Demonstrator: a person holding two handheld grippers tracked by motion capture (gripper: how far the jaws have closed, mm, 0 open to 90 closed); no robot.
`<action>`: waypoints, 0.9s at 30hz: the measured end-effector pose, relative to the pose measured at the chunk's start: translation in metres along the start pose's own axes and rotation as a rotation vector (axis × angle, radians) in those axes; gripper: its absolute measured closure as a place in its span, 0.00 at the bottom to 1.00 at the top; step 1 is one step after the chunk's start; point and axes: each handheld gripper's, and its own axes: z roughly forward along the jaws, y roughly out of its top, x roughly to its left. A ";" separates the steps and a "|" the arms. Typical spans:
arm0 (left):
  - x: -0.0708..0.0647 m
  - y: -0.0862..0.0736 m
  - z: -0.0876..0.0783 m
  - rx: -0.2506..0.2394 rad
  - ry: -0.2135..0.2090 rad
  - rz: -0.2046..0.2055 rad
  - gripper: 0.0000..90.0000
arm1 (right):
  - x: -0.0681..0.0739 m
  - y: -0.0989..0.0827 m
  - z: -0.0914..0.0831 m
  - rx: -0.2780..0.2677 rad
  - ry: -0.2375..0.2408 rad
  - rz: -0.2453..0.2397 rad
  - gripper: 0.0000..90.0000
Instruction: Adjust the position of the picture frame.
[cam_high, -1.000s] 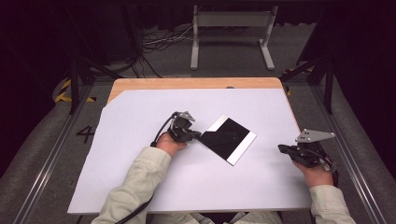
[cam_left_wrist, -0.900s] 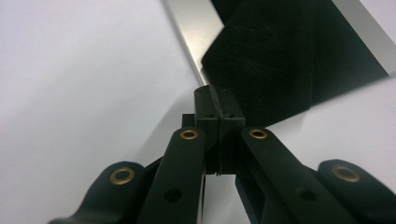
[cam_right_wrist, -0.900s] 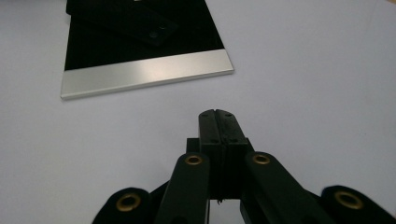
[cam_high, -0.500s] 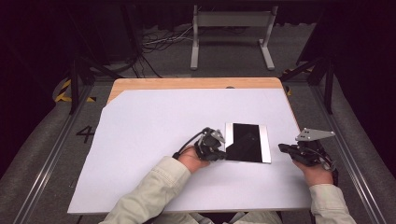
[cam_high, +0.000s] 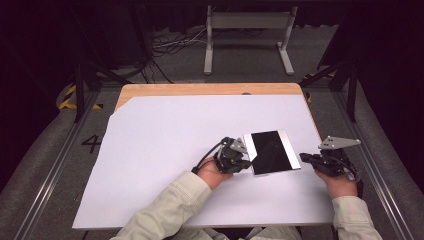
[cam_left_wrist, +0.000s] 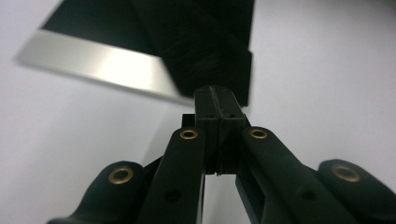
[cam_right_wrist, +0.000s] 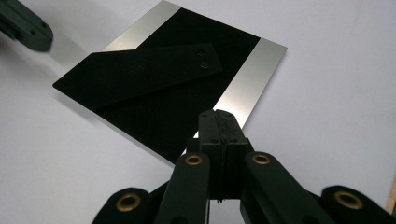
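The picture frame (cam_high: 271, 152) lay face down on the right part of the white counter (cam_high: 165, 145), its black back and stand upward. The left claw (cam_high: 246, 161) was closed and empty, its tip at the frame's left edge. The right claw (cam_high: 306, 158), also closed and empty, waited just beside the right edge. To push well, I think the tips should stay low against the edges, so the frame slides flat and does not turn.

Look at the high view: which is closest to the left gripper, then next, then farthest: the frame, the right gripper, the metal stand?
1. Frame, right beside the left gripper.
2. Right gripper, across the frame, on the right.
3. Metal stand, on the floor beyond the table.
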 end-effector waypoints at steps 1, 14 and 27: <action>0.000 0.000 0.000 0.000 0.000 0.000 1.00 | 0.000 0.000 0.000 0.000 0.000 0.000 1.00; 0.035 -0.039 -0.060 -0.054 0.104 -0.118 1.00 | -0.019 0.031 0.039 0.044 -0.018 0.044 1.00; 0.044 -0.067 -0.084 -0.065 0.155 -0.172 1.00 | -0.043 0.053 0.082 0.138 -0.090 0.104 1.00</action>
